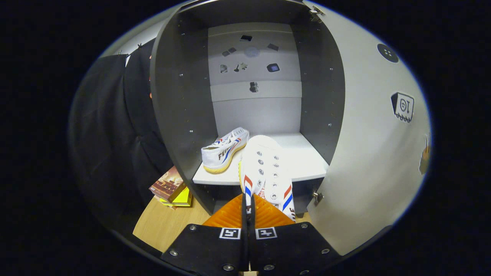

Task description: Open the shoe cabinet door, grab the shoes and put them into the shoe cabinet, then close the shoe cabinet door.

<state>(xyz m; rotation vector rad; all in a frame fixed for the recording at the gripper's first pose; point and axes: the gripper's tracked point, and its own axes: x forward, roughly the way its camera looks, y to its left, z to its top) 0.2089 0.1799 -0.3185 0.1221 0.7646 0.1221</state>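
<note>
Gripper point(248, 209) pinched nearly closed on the second shoe point(264, 168), its toe just over the cabinet shelf point(307, 161) lip. Placing step underway, I'd say: push deeper onto that shelf, beside the first shoe point(224, 150), then release. Door point(368, 153) stands open beside the shelf.

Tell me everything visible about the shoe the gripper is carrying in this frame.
The held shoe is a white canvas sneaker with metal eyelets, red and blue side stripes and a yellowish sole edge. It points toe-first into the open cabinet, its toe over the white shelf, to the right of the other shoe already lying there. The gripper is closed on its heel end, orange fingers pinching the upper's rim. Whether it touches the shelf is unclear.
</note>
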